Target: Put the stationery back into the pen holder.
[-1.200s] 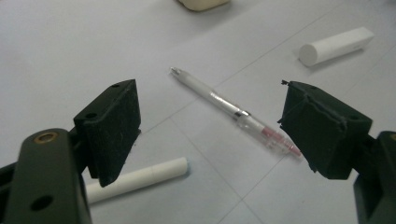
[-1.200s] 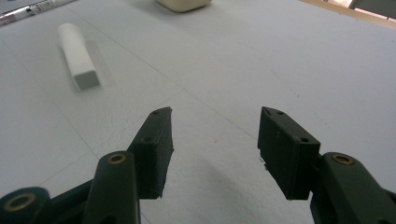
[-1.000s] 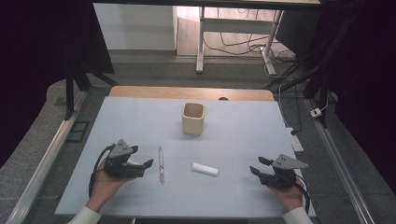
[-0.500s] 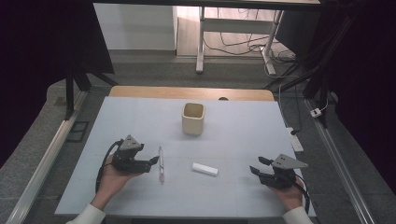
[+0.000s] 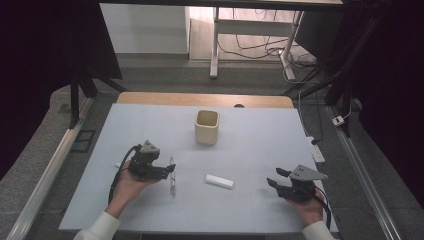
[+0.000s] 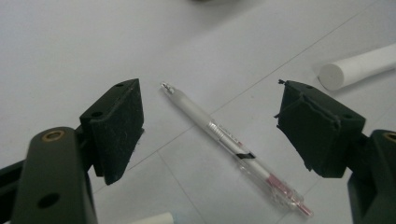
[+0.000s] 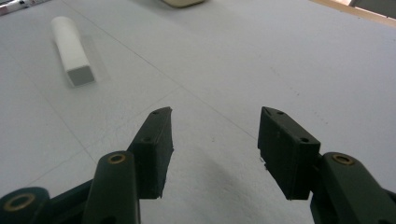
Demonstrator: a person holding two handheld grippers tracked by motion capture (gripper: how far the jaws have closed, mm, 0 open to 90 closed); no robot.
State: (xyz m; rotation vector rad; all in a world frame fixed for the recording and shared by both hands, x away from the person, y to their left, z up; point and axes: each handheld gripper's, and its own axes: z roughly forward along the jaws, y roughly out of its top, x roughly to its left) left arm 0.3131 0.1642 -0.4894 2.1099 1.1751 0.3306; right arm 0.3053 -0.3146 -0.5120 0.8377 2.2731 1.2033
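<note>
Cream square cup [image 5: 206, 126] upright at mid-bench, white stick [image 5: 219, 181] lying flat nearer the front edge, well apart from the cup, pale blue bench [image 5: 265, 150], wooden strip [image 5: 150, 98] along its far edge

We hold our left gripper [image 5: 170, 171] low over the table's near-left part with jaws spread wide, and our right gripper [image 5: 274, 181] near its near-right corner, jaws apart.

A clear-barrelled pen [image 6: 236, 152] lies flat on the pale worktop [image 5: 260, 145], metal tip at one end, pinkish clicker end at the other. It rests untouched, lengthwise toward the far edge, left of a white cylinder [image 5: 219, 181].
</note>
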